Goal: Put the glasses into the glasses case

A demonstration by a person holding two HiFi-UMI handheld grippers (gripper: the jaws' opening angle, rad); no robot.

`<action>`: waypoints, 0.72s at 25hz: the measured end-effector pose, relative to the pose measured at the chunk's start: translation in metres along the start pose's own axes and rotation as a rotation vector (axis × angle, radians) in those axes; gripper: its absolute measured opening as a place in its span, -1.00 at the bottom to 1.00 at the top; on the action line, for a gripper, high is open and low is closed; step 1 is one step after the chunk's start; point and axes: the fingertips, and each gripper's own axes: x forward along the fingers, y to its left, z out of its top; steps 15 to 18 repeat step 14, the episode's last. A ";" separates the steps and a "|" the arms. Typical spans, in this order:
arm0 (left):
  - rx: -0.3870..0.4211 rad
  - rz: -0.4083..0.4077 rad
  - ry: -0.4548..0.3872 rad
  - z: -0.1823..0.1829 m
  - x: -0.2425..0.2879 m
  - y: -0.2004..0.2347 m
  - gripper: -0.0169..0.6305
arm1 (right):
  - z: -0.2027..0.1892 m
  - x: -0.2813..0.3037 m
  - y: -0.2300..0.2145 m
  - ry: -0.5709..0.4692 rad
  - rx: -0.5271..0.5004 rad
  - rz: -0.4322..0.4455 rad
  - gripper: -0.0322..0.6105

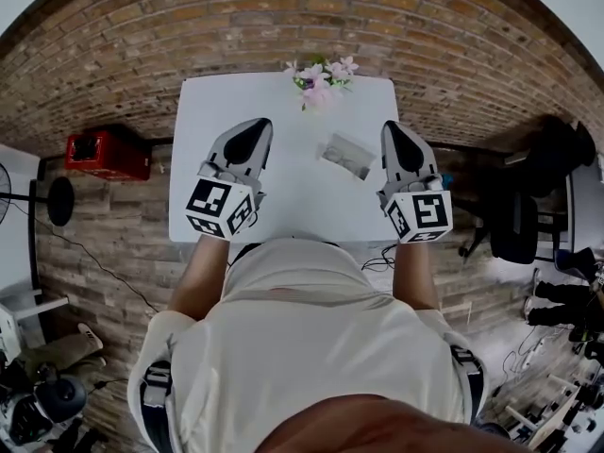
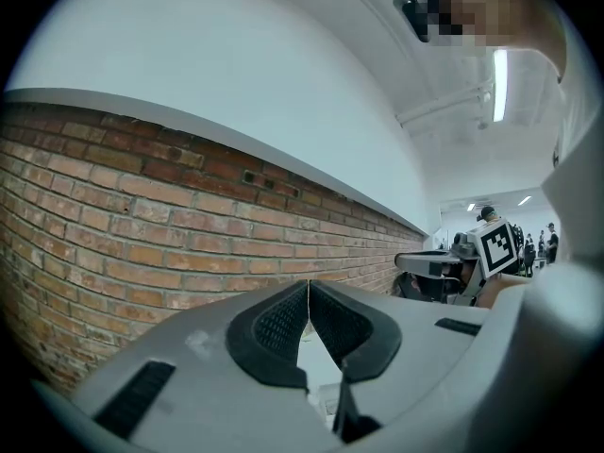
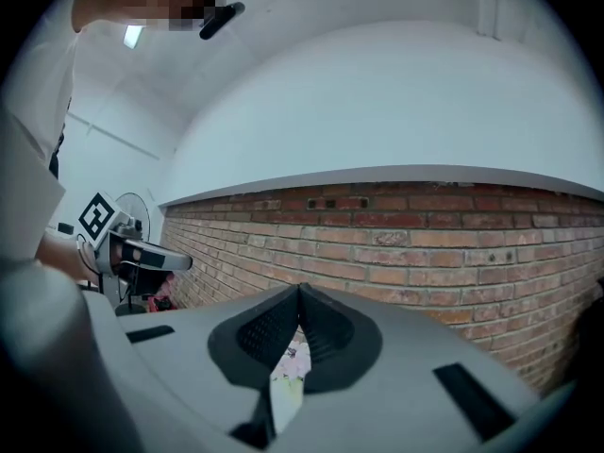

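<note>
A small grey, partly see-through object [image 1: 347,154], which looks like the glasses case, lies on the white table [image 1: 283,92] right of centre; I cannot make out the glasses separately. My left gripper [image 1: 261,124] is held over the table's left half, its jaws closed tip to tip with nothing between them [image 2: 309,284]. My right gripper [image 1: 390,125] hovers at the table's right edge, just right of the grey object, and is also shut and empty [image 3: 300,289]. Both gripper views point up at the brick wall, so neither shows the object.
A bunch of pink and white flowers [image 1: 321,78] stands at the table's far edge and shows through the right jaws [image 3: 294,355]. A red box [image 1: 106,152] sits on the floor to the left, and a dark chair [image 1: 528,206] to the right. The brick wall [image 2: 142,225] runs behind.
</note>
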 end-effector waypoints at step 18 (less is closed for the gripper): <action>0.001 0.003 0.003 0.000 -0.006 -0.002 -0.89 | -0.006 0.009 0.012 0.022 0.011 0.058 -0.74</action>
